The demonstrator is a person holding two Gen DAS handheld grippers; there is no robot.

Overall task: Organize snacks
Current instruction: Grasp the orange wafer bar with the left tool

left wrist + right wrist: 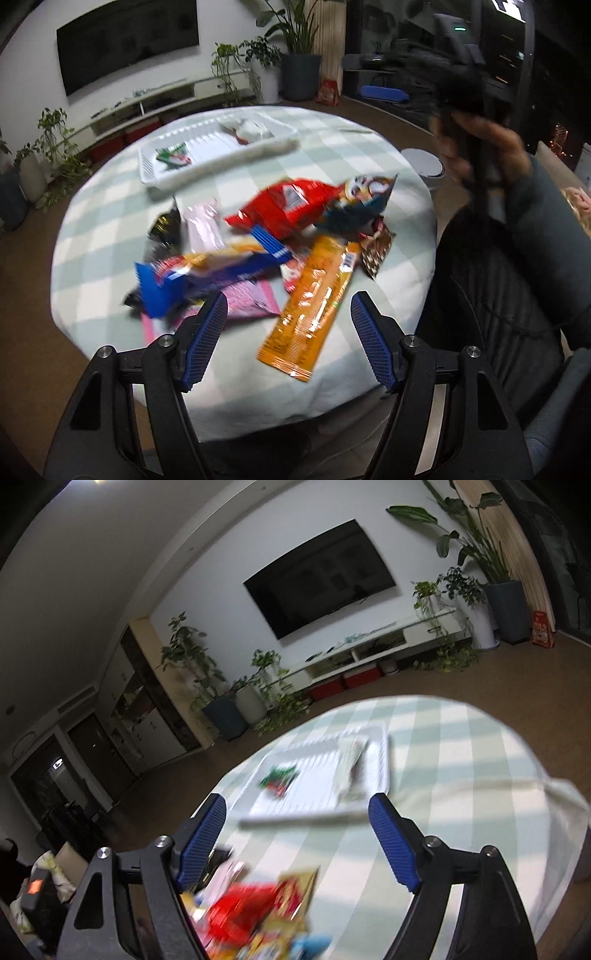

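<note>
A heap of snack packets lies on the round table with the green-checked cloth (369, 155): a red bag (284, 206), a long orange packet (314, 306), a blue-ended bar (192, 277), a pink packet (247, 301) and others. My left gripper (289, 310) hovers open over the near side of the heap, holding nothing. A white tray (266, 147) at the far side holds a green-red packet (173, 157) and a whitish packet (249, 129). My right gripper (297, 814) is open and empty, above the table between the blurred heap (251, 919) and the tray (382, 771).
A person's hand and grey sleeve (528, 192) hold the other gripper at the right of the left wrist view. A dark mesh chair back (491, 302) stands by the table's right edge. Beyond are a TV (321, 578), a low cabinet and potted plants (192, 664).
</note>
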